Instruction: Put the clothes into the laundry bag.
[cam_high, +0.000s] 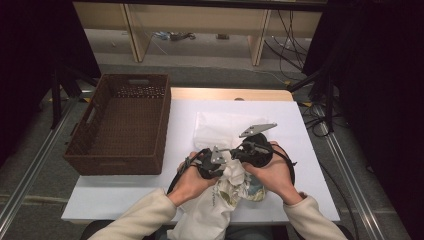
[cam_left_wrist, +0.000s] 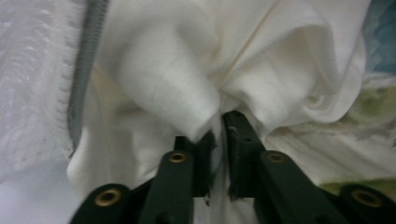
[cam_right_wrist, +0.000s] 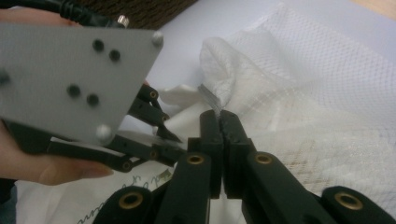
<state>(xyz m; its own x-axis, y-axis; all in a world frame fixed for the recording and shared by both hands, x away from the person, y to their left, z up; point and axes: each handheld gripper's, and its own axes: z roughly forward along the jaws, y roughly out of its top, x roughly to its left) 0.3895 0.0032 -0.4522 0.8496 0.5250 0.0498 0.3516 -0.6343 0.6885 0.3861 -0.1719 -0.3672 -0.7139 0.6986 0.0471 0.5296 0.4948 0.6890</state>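
Your left gripper is clamped on a fold of the cream printed garment, whose bunch fills the middle of the left gripper view. Your right gripper pinches the zipper edge of the white mesh laundry bag, jaws pressed together on it. In the high view both tools meet at lower centre: the mesh bag stretches up-frame from them and the garment trails down toward you. The bag's mouth lies just up-frame of the left gripper, beside the right gripper, so the left hand is nearer for feeding cloth in. The wicker basket sits at left.
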